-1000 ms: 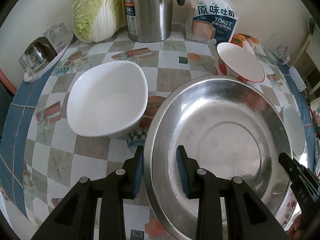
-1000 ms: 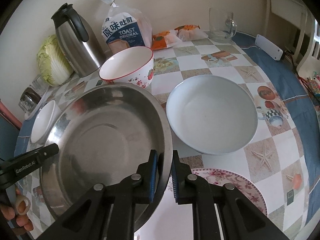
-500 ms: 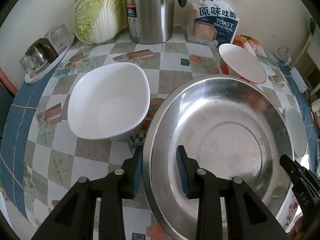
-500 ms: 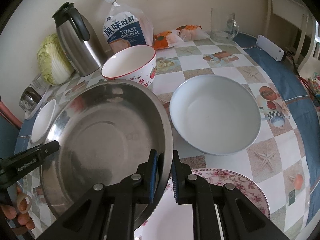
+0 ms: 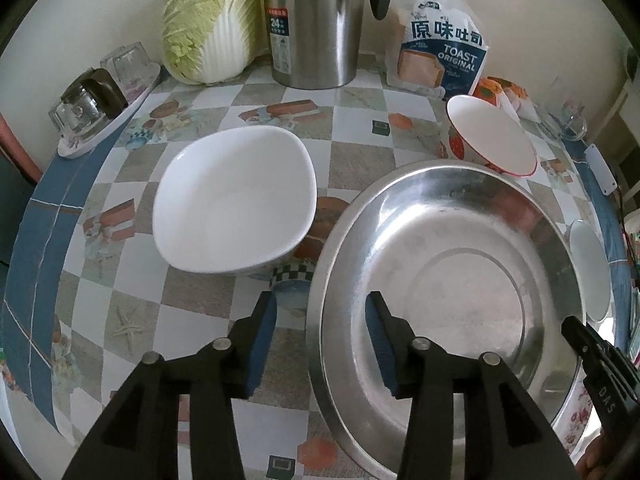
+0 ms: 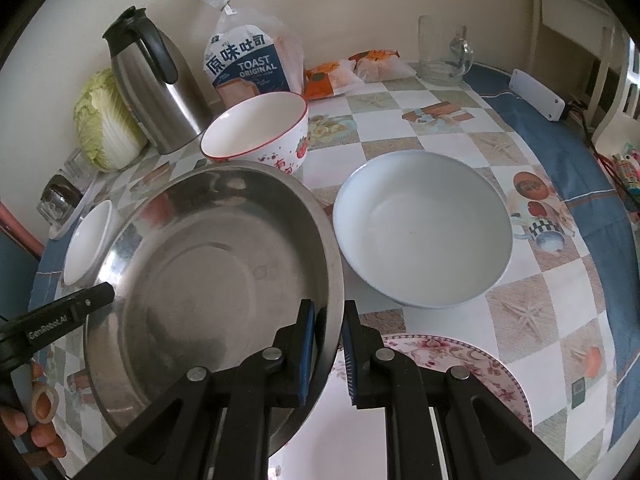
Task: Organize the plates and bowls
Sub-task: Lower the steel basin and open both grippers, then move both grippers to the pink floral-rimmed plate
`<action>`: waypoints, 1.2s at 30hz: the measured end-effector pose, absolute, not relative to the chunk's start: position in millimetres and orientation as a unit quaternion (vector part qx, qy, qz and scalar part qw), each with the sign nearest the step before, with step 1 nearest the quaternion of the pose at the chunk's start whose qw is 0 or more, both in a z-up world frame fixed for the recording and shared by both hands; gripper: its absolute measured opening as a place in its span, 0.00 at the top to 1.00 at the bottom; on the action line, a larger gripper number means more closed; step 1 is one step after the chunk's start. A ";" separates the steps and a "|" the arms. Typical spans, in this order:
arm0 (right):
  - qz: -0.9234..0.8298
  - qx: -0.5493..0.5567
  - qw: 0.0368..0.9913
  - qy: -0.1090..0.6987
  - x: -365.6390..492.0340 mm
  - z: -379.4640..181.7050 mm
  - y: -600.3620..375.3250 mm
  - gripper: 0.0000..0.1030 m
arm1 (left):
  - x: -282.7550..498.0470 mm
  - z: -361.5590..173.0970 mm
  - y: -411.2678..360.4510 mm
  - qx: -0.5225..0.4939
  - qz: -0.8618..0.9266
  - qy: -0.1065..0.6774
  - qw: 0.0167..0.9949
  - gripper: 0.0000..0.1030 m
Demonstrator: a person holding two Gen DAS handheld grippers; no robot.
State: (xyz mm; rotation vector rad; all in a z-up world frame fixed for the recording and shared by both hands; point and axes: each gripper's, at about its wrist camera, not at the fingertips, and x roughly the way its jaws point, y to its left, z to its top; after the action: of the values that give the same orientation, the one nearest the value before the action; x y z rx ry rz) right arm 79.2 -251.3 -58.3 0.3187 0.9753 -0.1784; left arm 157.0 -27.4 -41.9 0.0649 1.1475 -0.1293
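A wide steel basin (image 5: 440,300) sits on the checked tablecloth, partly over a floral plate (image 6: 460,368). My left gripper (image 5: 320,340) straddles the basin's left rim; its jaws are opening and the blue pads stand clear of the metal on both sides. My right gripper (image 6: 328,354) is shut on the basin's (image 6: 200,280) right rim, one pad inside and one outside. A white squarish bowl (image 5: 236,204) stands left of the basin. Behind the basin is a red-rimmed strawberry bowl (image 6: 256,132), and to its right a pale round bowl (image 6: 424,232).
Along the wall stand a cabbage (image 5: 208,20), a steel jug (image 5: 316,20), a toast bag (image 5: 440,52) and snack packets (image 6: 340,76). A tray of glasses (image 5: 96,108) is far left, a glass mug (image 6: 444,48) and a white power strip (image 6: 536,94) far right.
The left gripper's jaws have spread apart and let go of the basin's rim. The right gripper still clamps the opposite rim, and neither hand has shifted.
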 end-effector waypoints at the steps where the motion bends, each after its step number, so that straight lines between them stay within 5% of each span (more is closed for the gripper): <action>1: -0.087 0.151 0.868 0.465 78.1 -56.9 -251.5 0.83 | 156.3 -40.2 -27.2 0.030 -0.060 0.541 0.838 0.53; 10: -0.100 0.144 0.874 0.454 68.2 -43.4 -254.6 0.61 | 150.8 -29.2 -26.6 0.032 -0.056 0.530 0.846 0.29; 12: -0.102 0.142 0.876 0.450 66.3 -40.2 -254.4 0.52 | 149.5 -26.9 -25.5 0.028 -0.055 0.526 0.848 0.12; 22: -0.093 0.144 0.891 0.421 58.9 -30.9 -253.0 0.00 | 142.6 -17.2 -23.1 0.013 -0.055 0.511 0.858 0.11; 34: -0.084 0.147 0.898 0.405 52.4 -23.2 -252.2 0.00 | 134.6 -2.9 -25.1 0.012 -0.059 0.475 0.878 0.10; 36: -0.084 0.147 0.900 0.401 49.5 -19.7 -252.6 0.00 | 132.3 1.8 -25.4 0.011 -0.061 0.464 0.883 0.04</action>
State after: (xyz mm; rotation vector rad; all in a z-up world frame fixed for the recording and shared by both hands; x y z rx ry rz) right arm 49.5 -252.6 -19.7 0.3038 0.8306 -0.1729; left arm 132.3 -25.4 1.8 0.0236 0.9664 -0.1277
